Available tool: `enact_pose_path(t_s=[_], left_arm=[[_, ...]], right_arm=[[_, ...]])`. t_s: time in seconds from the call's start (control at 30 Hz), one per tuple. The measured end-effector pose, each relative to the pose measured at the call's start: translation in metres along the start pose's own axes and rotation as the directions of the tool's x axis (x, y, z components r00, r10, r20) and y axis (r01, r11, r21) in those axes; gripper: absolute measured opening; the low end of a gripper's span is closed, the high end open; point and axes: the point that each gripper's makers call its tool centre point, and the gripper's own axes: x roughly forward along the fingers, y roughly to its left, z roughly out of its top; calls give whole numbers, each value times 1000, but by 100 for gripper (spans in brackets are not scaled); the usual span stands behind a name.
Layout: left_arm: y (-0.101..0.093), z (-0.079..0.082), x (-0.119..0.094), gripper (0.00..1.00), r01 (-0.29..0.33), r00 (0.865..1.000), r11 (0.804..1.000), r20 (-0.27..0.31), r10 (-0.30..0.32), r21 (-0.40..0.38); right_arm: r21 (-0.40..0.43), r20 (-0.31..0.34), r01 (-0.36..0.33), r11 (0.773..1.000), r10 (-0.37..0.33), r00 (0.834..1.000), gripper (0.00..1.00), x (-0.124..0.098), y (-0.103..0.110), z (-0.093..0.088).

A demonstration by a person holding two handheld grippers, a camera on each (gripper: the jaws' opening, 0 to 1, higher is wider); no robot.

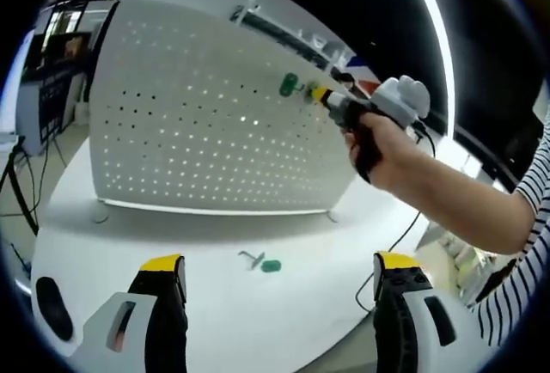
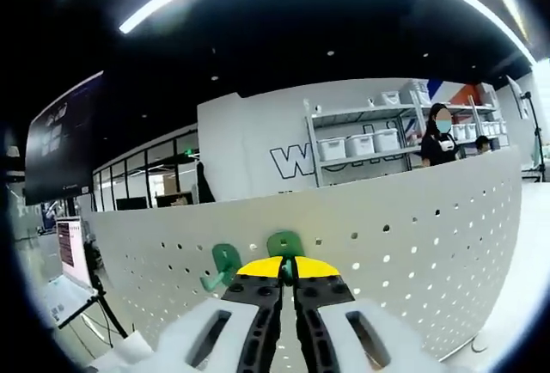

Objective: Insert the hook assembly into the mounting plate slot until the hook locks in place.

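the right gripper is the one doing the work here. its yellow-tipped jaws are pinched nearly together on a green hook, which sits dead ahead of the tips and right against the white pegboard. looks like it's touching the panel, but whether it's actually seated in a hole can't be told. a second green hook hangs just beside it on the board, curling outward. the push needed seems to be straight along the jaws into the board face.

from the left gripper view the same tool reaches in from the right in a person's hand, tip at the green piece high on the upright board. the left gripper hangs back, well apart from the board, jaws wide and holding nothing. a spare green hook lies flat on the white table between those jaws and the board's foot, so the left is nearer that one.

room: dark ceiling with light strips, shelving with bins, a person standing behind the board.
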Motion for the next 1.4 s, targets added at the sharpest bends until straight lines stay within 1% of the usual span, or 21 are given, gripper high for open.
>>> enact_pose_path(t_s=[0.17, 0.2, 0.27, 0.4, 0.5, 0.57, 0.63, 0.73, 0.8, 0.9, 1.07, 1.17, 1.2, 1.23, 1.27, 1.33, 1.4], left_arm=[[2, -1, 0, 91, -2, 1000, 1000, 1, 2, -16], [2, -1, 0, 91, -2, 1000, 1000, 1, 2, -17], [3, -1, 0, 91, -3, 1000, 1000, 1, 3, -18], [3, -1, 0, 91, -3, 1000, 1000, 3, 3, -19], [5, -2, 0, 92, -13, 1000, 1000, -1, 13, -20], [6, -2, 0, 94, -24, 1000, 999, 2, 24, -23], [8, -4, 0, 94, -28, 1000, 999, -1, 28, -28], [8, -3, -1, 95, -30, 1000, 999, 4, 30, -37], [7, -4, -3, 95, -31, 1000, 999, 2, 31, -36], [8, -6, -4, 95, -34, 999, 999, -3, 34, -35], [11, -12, -5, 95, -40, 999, 998, -12, 39, -48], [9, -12, -6, 95, -37, 999, 998, -14, 36, -47], [8, -12, -5, 95, -34, 999, 998, -12, 33, -47], [8, -12, -5, 95, -32, 999, 998, -12, 32, -49], [8, -13, -5, 95, -32, 999, 998, -14, 31, -51], [7, -15, -4, 95, -30, 999, 998, -21, 29, -55], [5, -19, -4, 95, -27, 999, 998, -31, 25, -55]], right_arm=[[7, -5, 11, 1000, -11, 1000, 1, 3, -1, -6], [7, 5, 14, 1000, -14, 1000, 1, 2, -1, -5], [11, 6, 20, 1000, -20, 1000, 1, 1, -1, -5], [-18, 7, 19, 1000, -19, 1000, 1, 1, 0, -5], [-33, -5, 16, 999, -16, 1000, 1, 0, 0, -5], [-20, -13, 18, 1000, -19, 1000, 1, 2, 0, -5], [-24, -31, 21, 999, -22, 999, 1, 2, 1, -4], [-32, -38, 13, 999, -15, 999, 3, 1, 1, -6], [-29, -40, 9, 1000, -10, 999, 5, -1, -1, -7], [-10, -38, 19, 1000, -19, 999, 15, -3, -7, -5], [65, -39, -6, 998, 8, 999, 17, -9, -10, 1], [48, -28, -26, 999, 27, 999, 18, -14, -11, 9], [66, -22, -44, 997, 45, 999, 18, -15, -10, 11], [124, -35, -73, 990, 78, 996, 18, -17, -6, 10], [138, -43, -80, 987, 87, 995, 18, -19, -7, 9], [113, -67, -82, 990, 90, 994, 19, -23, -12, 4], [93, -77, -90, 992, 98, 992, 22, -31, -14, -2]])
